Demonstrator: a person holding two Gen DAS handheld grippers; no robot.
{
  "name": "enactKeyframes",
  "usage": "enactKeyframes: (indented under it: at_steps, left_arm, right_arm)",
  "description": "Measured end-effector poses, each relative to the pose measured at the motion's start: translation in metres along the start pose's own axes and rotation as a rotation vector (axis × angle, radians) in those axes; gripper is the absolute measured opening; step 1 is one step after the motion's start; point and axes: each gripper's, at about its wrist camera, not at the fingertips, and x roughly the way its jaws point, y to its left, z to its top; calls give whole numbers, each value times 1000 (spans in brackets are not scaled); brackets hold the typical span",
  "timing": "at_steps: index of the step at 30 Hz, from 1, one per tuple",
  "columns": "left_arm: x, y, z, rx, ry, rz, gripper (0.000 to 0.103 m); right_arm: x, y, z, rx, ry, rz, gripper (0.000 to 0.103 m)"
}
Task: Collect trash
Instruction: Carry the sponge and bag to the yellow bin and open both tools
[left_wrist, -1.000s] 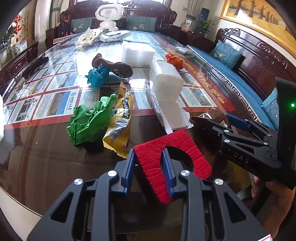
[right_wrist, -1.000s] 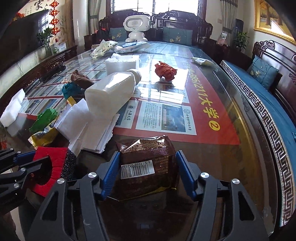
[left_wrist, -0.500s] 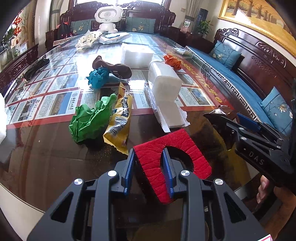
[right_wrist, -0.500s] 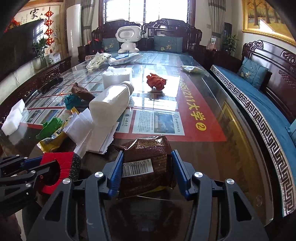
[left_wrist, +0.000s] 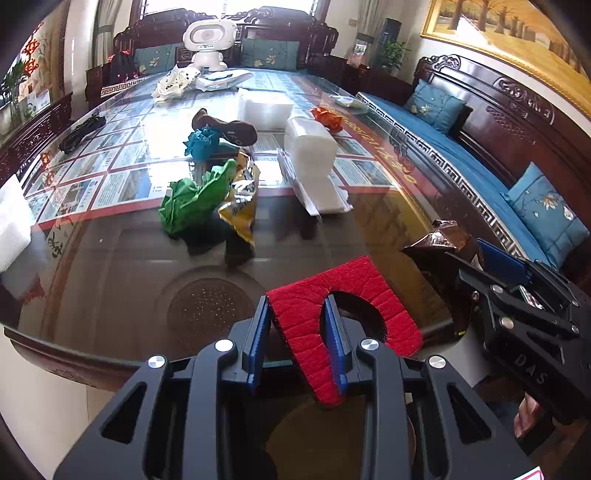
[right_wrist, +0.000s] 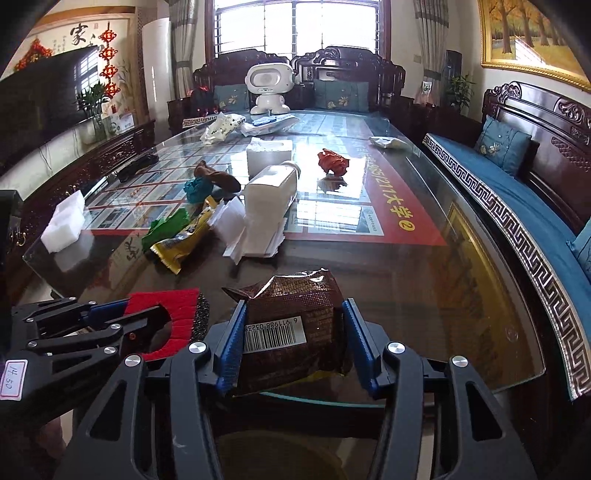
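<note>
On brown wrapper (right_wrist: 295, 325): barcode "6 911988 03238"

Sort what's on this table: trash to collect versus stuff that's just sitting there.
Trash: red U-shaped pad in left gripper; brown wrapper in right gripper; green paper; yellow wrapper; orange wad.

Lying about: white robot toy; tissue box.

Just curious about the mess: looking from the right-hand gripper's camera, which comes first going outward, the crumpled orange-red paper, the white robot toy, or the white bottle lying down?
From the right gripper:
1. White bottle, lying left of centre.
2. Crumpled orange-red paper, beyond it, slightly right.
3. White robot toy, at the table's far end.
</note>
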Motion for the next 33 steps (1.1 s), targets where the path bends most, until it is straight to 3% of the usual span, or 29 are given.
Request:
enactKeyframes:
  at_steps: [19,28,33]
  left_arm:
    - [-53,-22,-80,98,-5,-77,30]
    - [-57,-21,-129,127,43,-104,30]
    - [-46,-17,-158,150,111,-95,30]
  right_arm:
    - [-75,24,-77,56,-10,-56,50]
    - [-82,36,-135,41,71,-78,50]
    - [-72,41,-160,62,139,-65,50]
